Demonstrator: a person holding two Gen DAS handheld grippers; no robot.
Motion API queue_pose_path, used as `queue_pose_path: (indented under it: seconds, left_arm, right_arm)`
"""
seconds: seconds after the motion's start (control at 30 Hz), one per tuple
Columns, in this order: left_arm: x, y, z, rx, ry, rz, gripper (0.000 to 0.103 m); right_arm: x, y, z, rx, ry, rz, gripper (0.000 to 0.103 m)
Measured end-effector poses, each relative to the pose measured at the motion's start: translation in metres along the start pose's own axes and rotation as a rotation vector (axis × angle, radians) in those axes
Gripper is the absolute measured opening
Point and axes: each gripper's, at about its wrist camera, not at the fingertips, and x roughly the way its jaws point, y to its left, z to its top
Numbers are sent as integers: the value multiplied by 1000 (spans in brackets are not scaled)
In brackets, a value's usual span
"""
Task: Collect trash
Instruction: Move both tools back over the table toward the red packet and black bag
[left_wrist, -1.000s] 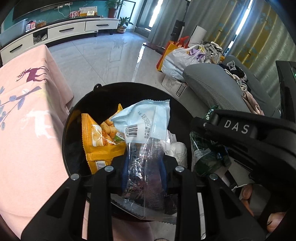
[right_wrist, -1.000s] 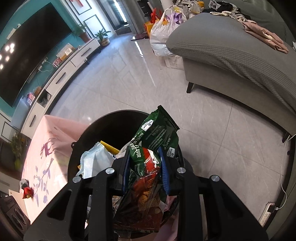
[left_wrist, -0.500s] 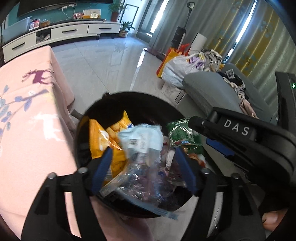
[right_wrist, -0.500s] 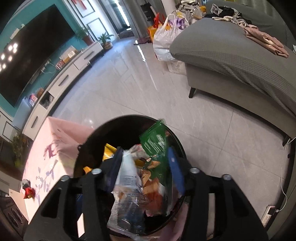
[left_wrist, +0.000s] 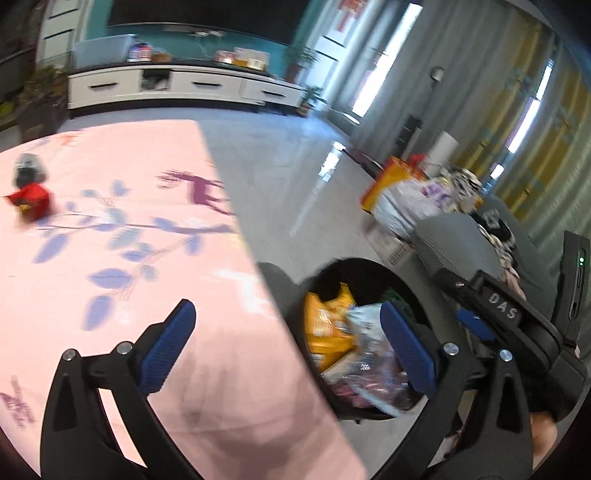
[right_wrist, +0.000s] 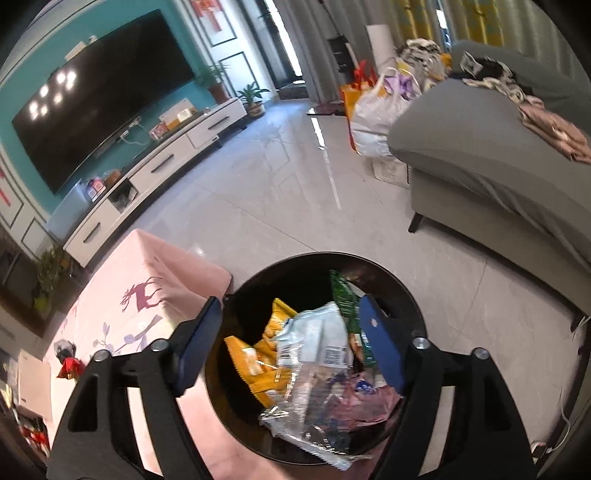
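A round black trash bin (right_wrist: 402, 291) stands on the floor beside the pink-clothed table (right_wrist: 147, 288). It holds several wrappers: an orange snack bag (right_wrist: 258, 365), a pale blue packet (right_wrist: 317, 339), a green bag (right_wrist: 343, 295) and a clear wrapper (right_wrist: 306, 413). My right gripper (right_wrist: 288, 343) is open and empty above the bin. My left gripper (left_wrist: 288, 350) is open and empty, over the table edge with the bin (left_wrist: 410, 284) to its right. A red wrapper (left_wrist: 31, 199) and a dark item lie far left on the table.
A grey sofa (right_wrist: 498, 155) with clothes stands to the right. Bags (right_wrist: 373, 110) sit on the tiled floor beyond it. A white TV cabinet (right_wrist: 159, 162) and a television line the far wall. The right gripper body (left_wrist: 517, 321) is beside my left gripper.
Both grippers opened and let their wrappers drop into the bin. The left gripper swung left toward the table; the right gripper lifted back a little.
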Motion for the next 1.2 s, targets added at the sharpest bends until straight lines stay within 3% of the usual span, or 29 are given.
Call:
queue_pose_path:
  seconds: [0.3, 0.4, 0.53, 0.7, 0.87, 0.97, 1.2]
  left_arm:
    - [-59, 84, -6, -10, -61, 204, 100]
    - [-84, 125, -10, -62, -101, 275, 100]
    - [-114, 183, -17, -101, -120, 302, 100]
    - [-141, 265, -30, -271, -142, 372, 100]
    - [-154, 317, -35, -395, -137, 371, 100]
    - [-164, 334, -36, -431, -157, 388, 100]
    - [-174, 349, -39, -459, -169, 363, 100]
  right_arm:
    - [-7, 57, -10, -131, -24, 48, 88]
    - [-8, 75, -15, -163, -28, 72, 93]
    - [-15, 113, -28, -210, -14, 189, 97]
    - [-17, 167, -54, -326, -30, 275, 100]
    - [-5, 211, -93, -483, -69, 266, 100]
    - [1, 219, -116, -501, -100, 281, 100]
    - [16, 237, -149, -517, -53, 357, 100]
